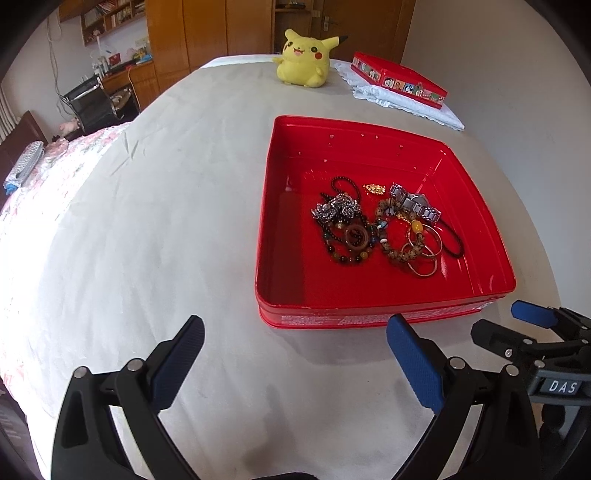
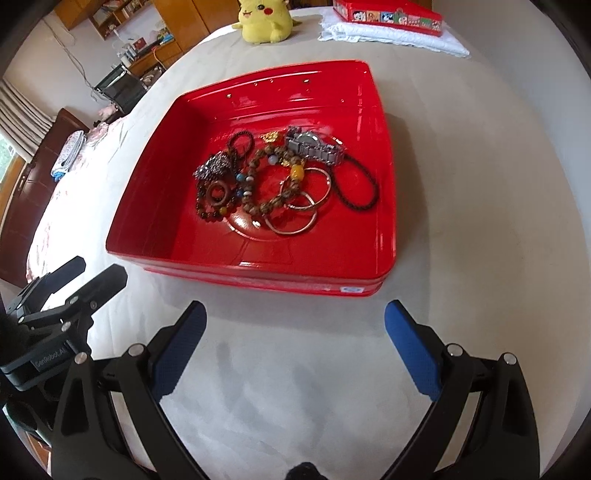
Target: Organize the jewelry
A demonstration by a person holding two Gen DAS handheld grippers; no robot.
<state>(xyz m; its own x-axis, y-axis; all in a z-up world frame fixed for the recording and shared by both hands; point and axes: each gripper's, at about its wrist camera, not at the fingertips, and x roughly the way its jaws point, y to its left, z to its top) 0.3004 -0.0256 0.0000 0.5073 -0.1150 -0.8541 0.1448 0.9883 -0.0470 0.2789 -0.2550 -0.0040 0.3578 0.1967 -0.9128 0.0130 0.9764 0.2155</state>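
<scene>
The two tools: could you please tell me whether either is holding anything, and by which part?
Nothing is held. The left tool and right tool are both open, short of the red tin.

Plush toy (image 2: 264, 20): head cropped by the top edge in the right wrist view.
Lid (image 2: 388, 14): top also cropped there.
Tangled jewelry (image 1: 384, 225): overlapping strands hide one another.
Right claw (image 1: 517, 321): partly cut off at the frame's right side.

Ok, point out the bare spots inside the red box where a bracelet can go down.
The red box floor is bare along its left wall and in the near strip by the front wall. The middle and back right are crowded: the beaded bracelets, metal bangles and watch overlap there.
</scene>
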